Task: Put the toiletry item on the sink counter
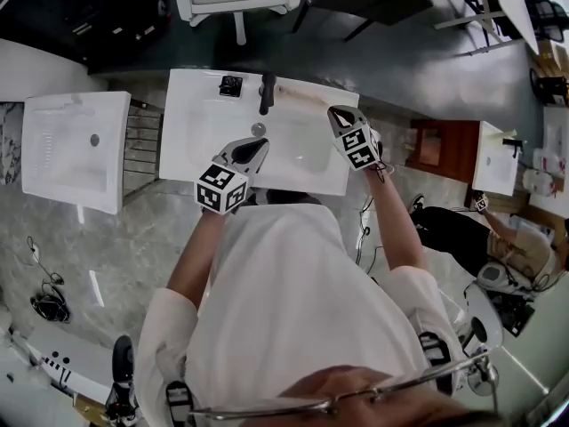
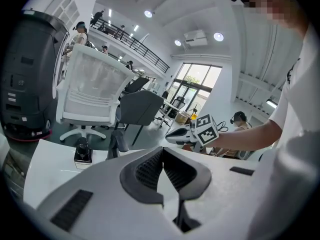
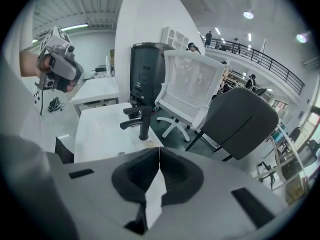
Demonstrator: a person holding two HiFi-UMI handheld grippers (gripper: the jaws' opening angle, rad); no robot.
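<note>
The toiletry item (image 1: 230, 85), seemingly a small dark bottle, stands on the sink counter (image 1: 191, 92) at nine o'clock of the faucet (image 1: 266, 93). At its five o'clock the left gripper (image 1: 258, 143) hovers clenched and empty. At four o'clock the right gripper (image 1: 336, 111) is likewise clenched on nothing.

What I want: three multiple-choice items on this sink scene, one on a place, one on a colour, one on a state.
1. Where is the small bottle? A on the floor; B on the sink counter beside the faucet; C on a chair.
2. The faucet's colour? A black; B gold; C white.
3. Jaws of the right gripper? A wide open; B shut on the bottle; C shut, empty.
Answers: B, it stands by the faucet's base; A, dark all over; C, the jaws meet with nothing between.
</note>
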